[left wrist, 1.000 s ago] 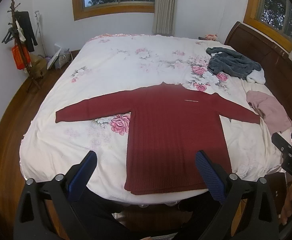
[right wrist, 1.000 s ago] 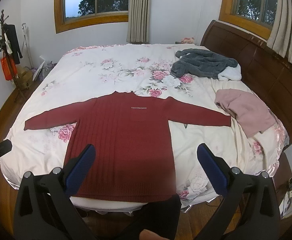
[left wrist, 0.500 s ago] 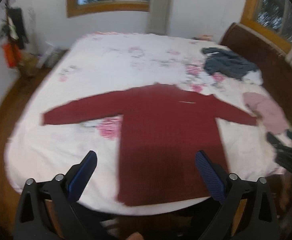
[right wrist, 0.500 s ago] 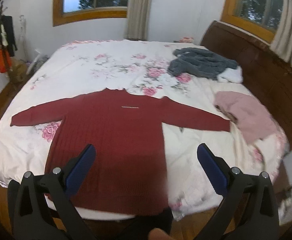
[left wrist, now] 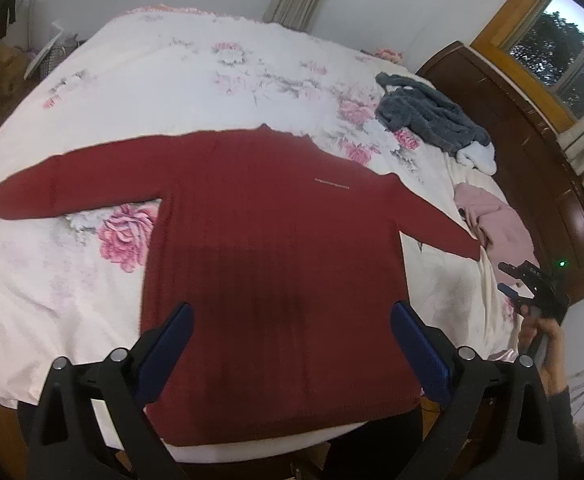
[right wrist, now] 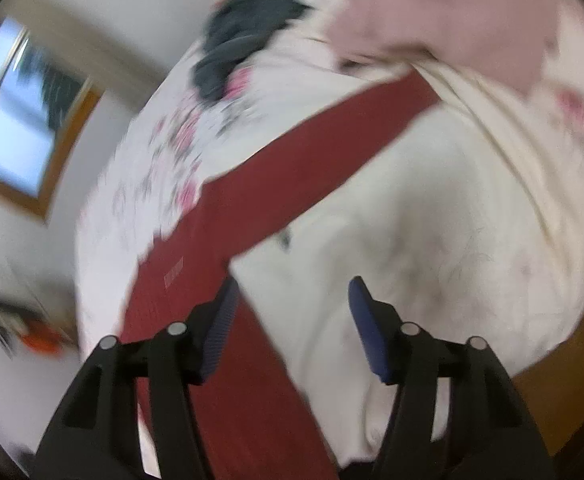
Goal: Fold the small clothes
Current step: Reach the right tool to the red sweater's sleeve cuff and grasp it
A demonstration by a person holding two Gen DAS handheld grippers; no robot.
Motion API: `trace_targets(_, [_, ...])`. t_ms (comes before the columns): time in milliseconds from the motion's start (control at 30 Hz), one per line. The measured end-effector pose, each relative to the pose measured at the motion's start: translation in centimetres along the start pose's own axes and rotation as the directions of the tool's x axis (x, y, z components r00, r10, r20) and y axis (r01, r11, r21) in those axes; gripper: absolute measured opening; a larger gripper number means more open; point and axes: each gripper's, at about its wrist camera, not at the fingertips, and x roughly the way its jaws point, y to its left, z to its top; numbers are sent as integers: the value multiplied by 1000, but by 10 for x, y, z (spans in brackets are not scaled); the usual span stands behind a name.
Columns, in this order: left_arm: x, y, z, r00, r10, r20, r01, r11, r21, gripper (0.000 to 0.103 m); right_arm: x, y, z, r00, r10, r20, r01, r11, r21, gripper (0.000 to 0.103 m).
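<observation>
A dark red sweater point(left wrist: 268, 248) lies flat on the floral bedspread point(left wrist: 180, 76), both sleeves spread out to the sides. My left gripper point(left wrist: 292, 340) hovers open above the sweater's lower hem, nothing between its blue pads. The right wrist view is blurred and tilted: the sweater's right sleeve point(right wrist: 311, 152) runs diagonally across it. My right gripper point(right wrist: 292, 320) is open over the bedspread just below that sleeve's armpit, empty. From the left wrist camera I see the right gripper point(left wrist: 531, 284) as a dark shape at the bed's right edge, held by a hand point(left wrist: 547, 344).
A grey fleece garment point(left wrist: 431, 116) and a pink garment point(left wrist: 495, 220) lie on the bed's right side, near the dark wooden headboard point(left wrist: 531, 128). Wooden floor surrounds the bed; clutter point(left wrist: 48, 52) stands at the far left wall.
Both grippers moved closer over the bed. The right gripper swung right and tilted sharply toward the right sleeve, and its jaws have narrowed. The sweater has not moved.
</observation>
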Motion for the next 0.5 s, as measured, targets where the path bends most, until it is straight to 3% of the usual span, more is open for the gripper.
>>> trace_targets(100, [19,-10,7,1000,7,-14,-7,1000,10,99,24,-62,49,996,85,25,-88,977,197,47])
trace_targets(267, [45,-25,17,998,32,-45,-31,999,28,99,69,-147,114,975,183,125,-219,873,437,44])
trace_targets(367, [59,-27,22,996,39,-78,-37,999,19,99,91,-172,142,966,193,171,-254,824,507,42])
trace_targets(500, [70,-29,24,995,42,-89,-41,999,10,99,118,-180,163,974,156,165,-222,813,538,42])
